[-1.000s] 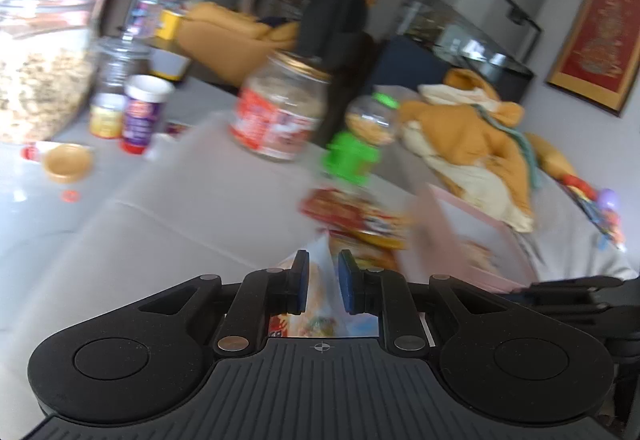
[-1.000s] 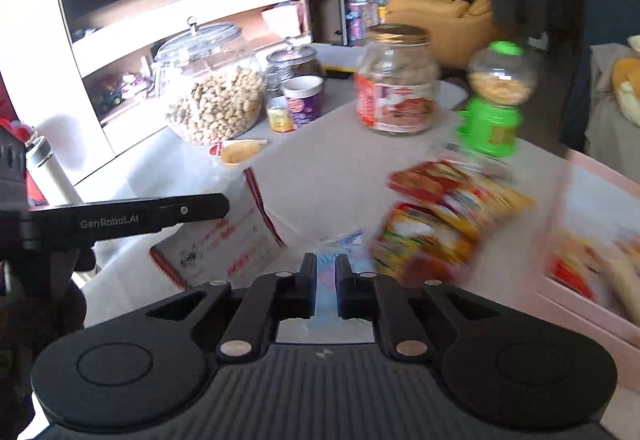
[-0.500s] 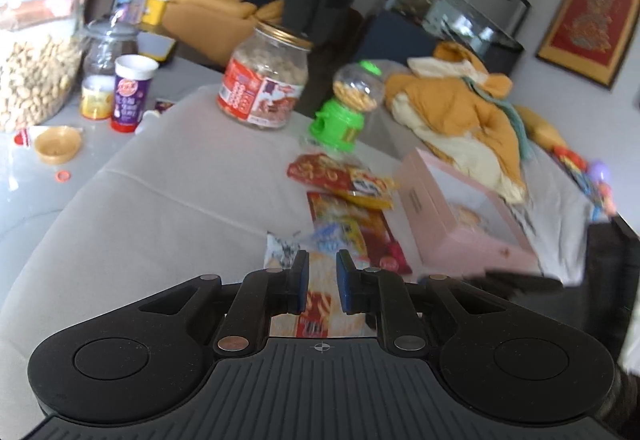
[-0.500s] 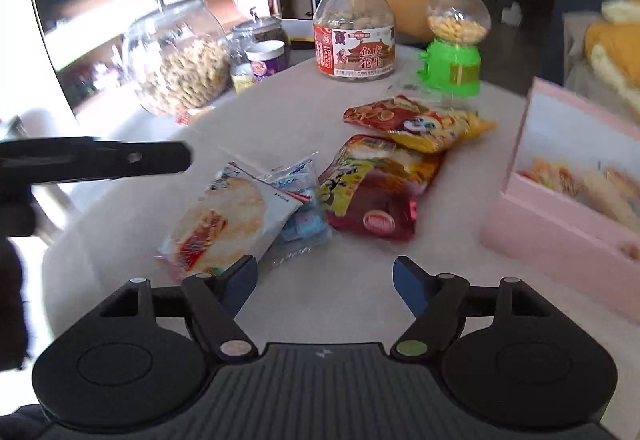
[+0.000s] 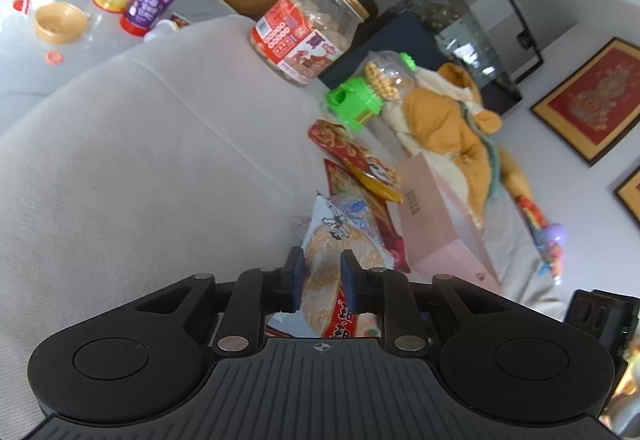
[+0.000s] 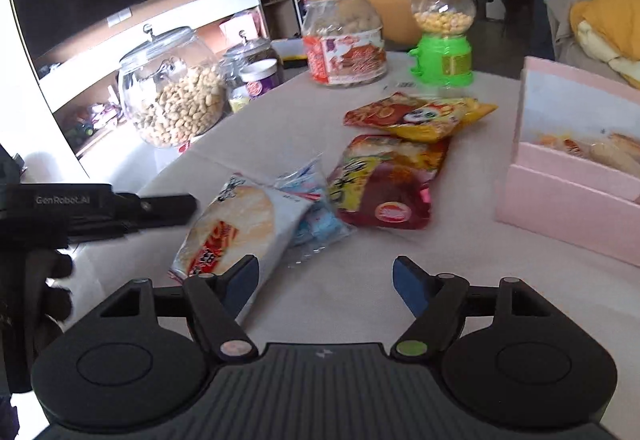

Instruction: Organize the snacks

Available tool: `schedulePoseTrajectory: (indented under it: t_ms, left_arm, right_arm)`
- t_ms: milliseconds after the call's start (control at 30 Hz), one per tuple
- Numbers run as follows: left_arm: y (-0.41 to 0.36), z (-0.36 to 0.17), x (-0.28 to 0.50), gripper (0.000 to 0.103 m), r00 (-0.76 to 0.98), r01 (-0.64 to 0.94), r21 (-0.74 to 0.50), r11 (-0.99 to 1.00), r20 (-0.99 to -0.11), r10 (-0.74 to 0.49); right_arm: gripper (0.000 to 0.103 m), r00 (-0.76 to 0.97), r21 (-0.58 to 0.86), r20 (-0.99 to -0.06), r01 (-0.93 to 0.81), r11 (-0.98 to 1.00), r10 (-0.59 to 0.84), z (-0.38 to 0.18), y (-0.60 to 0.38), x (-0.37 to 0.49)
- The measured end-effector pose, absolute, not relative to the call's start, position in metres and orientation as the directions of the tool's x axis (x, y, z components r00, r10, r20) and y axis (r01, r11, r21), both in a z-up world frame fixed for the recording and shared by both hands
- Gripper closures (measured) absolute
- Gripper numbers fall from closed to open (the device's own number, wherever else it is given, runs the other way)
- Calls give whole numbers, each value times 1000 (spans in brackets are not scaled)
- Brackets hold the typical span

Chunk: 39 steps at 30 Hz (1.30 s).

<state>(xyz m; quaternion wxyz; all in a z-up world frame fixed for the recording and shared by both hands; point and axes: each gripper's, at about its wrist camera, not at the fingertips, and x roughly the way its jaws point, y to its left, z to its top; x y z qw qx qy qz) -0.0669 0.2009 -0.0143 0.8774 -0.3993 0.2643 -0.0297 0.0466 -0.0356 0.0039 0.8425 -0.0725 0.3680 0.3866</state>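
Observation:
Several snack packets lie on the white tablecloth. A white rice cracker packet lies nearest, also in the left wrist view. A small blue packet, a red and yellow packet and an orange packet lie beyond it. An open pink box with pastries stands at the right. My left gripper has its jaws slightly parted around the rice cracker packet's near end. My right gripper is open and empty, just in front of the packets.
A red-labelled nut jar, a green candy dispenser, a big glass peanut jar and small cups stand at the table's far side. An orange blanket lies beyond the pink box.
My right gripper opened wide and drew back from the packets. My left gripper tilted, came closer over the rice cracker packet and its jaws parted slightly.

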Motion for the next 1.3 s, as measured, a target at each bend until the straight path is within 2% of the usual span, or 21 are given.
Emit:
schedulePoseTrajectory:
  t_ms: [67,167,267,400,633,800,900,1133,1300]
  left_arm:
    - [202,-15,-66,79,858,-149,-721,677,-435,-274]
    - [202,-10,-68,64,862,-62,-777,627,-359,-359]
    - [194,3,-68,63,864,26,-765,643,-306,-399]
    - [172,7,-52,63,842,-16,-672,741,-409,-353]
    - [147,16,-28,63,825,-6,-584,812,-461,-326]
    - [112,33,-31,65,818,-13,-302,953,-551,-163]
    - [105,34,-31,65,815,-12,-238,971,-565,-129]
    - [120,31,-34,65,816,-66,-273,960,-569,-106]
    - [163,32,-48,65,850,-233,-407,883,-527,-18]
  right_arm:
    - [29,441,153,-672,-703,694,595,2,-31,47]
    - [29,459,130,-677,-695,707,575,3,-32,49]
    - [29,468,135,-677,-680,721,568,2,-41,49]
    - [29,474,138,-680,-665,734,559,1,-52,54]
    - [29,476,154,-668,-664,732,572,-1,-64,57]
    - [29,496,145,-670,-643,752,553,-4,-73,59]
    - [29,505,139,-675,-629,765,538,-5,-75,60]
    - [30,506,136,-680,-624,769,531,-5,-76,57]
    - [27,412,265,-698,-611,746,585,1,-67,55]
